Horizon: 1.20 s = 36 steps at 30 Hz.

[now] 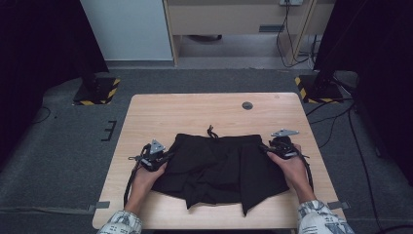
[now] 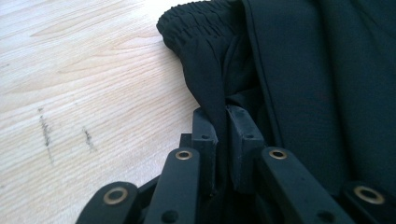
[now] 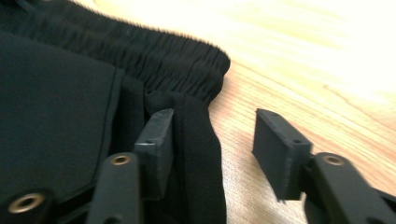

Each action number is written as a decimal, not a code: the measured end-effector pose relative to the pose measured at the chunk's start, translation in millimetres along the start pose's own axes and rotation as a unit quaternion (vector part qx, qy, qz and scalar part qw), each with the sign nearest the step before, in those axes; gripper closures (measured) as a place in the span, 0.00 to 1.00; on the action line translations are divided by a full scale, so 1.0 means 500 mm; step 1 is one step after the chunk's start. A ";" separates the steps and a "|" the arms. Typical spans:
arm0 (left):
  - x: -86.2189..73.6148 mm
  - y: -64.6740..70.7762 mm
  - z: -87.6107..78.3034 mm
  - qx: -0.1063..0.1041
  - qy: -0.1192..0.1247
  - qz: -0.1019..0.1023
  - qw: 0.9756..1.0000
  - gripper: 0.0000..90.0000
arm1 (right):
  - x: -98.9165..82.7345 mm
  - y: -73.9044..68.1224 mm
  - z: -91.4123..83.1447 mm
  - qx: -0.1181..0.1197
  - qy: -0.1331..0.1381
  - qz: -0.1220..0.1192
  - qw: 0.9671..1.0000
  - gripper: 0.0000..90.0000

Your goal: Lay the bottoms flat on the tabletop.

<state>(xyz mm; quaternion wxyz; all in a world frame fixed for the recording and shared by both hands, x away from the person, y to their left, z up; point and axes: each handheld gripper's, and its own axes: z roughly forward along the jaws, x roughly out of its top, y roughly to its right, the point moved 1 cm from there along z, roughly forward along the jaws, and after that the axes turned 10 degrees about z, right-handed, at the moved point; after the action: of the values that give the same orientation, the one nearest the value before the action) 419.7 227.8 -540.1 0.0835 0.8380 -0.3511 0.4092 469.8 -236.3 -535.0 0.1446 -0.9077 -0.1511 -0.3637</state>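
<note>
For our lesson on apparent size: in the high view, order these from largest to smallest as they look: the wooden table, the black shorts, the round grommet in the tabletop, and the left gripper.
1. wooden table
2. black shorts
3. left gripper
4. round grommet, though it lies farther from the camera, which shrinks it somewhat.

high view looks down; both claw views close on shorts [image 1: 219, 168].

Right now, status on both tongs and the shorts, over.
Left tongs shut on the black shorts' side edge. Right tongs open, fabric fold between them, unpinched. Table around the shorts clear.
</note>
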 end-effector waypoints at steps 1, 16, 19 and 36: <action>-0.003 0.002 -0.008 -0.005 -0.006 -0.003 1.000 0.90 | -0.008 -0.001 0.003 0.007 0.008 -0.004 1.000 0.76; 0.003 -0.014 -0.022 0.028 -0.016 -0.008 0.999 0.55 | -0.031 -0.022 -0.013 0.015 0.015 -0.012 1.000 0.86; 0.027 -0.027 -0.002 0.021 -0.004 -0.008 1.000 0.51 | -0.035 -0.026 -0.011 -0.001 0.026 -0.001 1.000 0.62; 0.056 -0.040 0.047 -0.018 -0.047 0.001 0.999 0.83 | -0.018 -0.013 0.005 0.016 0.027 0.013 0.999 0.81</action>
<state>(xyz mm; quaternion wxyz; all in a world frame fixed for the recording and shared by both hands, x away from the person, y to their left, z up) 459.3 218.2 -531.5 0.0819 0.8545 -0.3627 0.3627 462.7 -230.8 -541.9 0.1675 -0.8971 -0.1409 -0.3838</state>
